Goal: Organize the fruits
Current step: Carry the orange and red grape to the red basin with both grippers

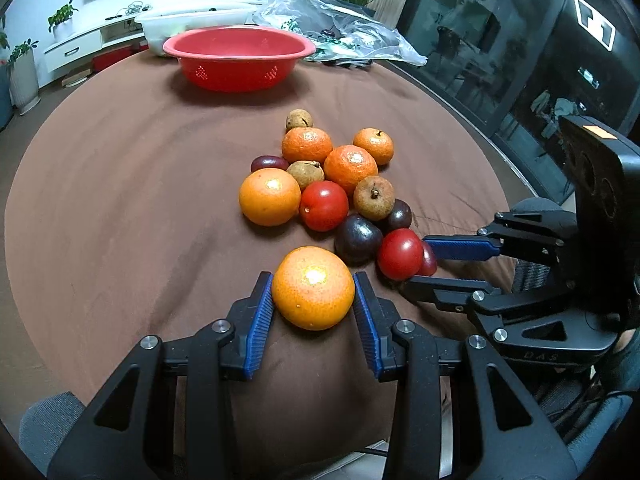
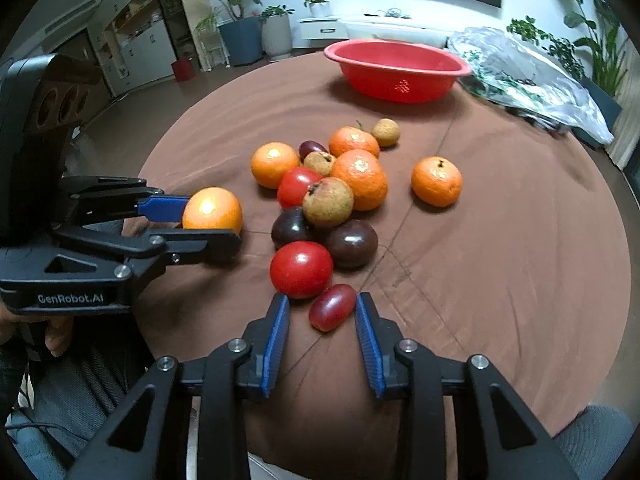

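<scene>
On the brown tablecloth lies a pile of fruit: oranges, red tomatoes, dark plums, brownish rough-skinned fruits and red grapes. My left gripper is shut on an orange at the near side of the pile, with both blue pads against it. In the right wrist view the same left gripper holds that orange. My right gripper straddles a red grape. Its right pad is at the grape and its left pad stands apart from it. A red tomato lies just beyond the left fingertip.
A red basin stands at the far side of the table, with a crumpled clear plastic bag to its right. One orange lies apart to the right of the pile. A person's hand holds the left gripper.
</scene>
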Demonstrator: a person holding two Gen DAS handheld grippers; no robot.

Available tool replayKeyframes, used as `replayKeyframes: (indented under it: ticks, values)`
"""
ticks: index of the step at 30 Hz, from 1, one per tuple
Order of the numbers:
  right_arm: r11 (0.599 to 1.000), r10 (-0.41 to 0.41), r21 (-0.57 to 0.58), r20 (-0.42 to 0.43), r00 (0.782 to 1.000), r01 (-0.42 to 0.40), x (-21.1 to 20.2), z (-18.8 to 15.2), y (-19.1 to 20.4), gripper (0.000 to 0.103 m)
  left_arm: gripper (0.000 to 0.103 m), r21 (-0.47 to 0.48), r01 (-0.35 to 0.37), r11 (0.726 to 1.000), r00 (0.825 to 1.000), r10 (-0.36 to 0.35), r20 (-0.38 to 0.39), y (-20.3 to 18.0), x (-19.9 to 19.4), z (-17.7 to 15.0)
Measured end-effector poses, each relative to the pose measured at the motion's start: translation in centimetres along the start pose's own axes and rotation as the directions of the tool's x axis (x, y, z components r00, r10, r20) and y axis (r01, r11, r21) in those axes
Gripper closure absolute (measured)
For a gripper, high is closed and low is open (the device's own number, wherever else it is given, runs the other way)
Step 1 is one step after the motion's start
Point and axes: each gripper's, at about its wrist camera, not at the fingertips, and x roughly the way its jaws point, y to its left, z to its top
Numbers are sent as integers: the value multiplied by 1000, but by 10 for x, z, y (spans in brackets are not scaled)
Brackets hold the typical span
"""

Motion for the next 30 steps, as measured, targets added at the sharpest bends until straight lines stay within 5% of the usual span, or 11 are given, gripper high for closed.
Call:
replayKeyframes:
  ticks: [9, 30]
  values:
    - [999, 33, -13, -3, 999, -33, -2, -3, -6, 77, 66, 0, 8, 1000, 1000, -8, 1, 1, -1, -3]
    - [998, 54, 22, -7, 999, -53, -9, -1, -13, 77, 66, -6, 22, 1000, 1000, -22, -1, -1, 2, -3]
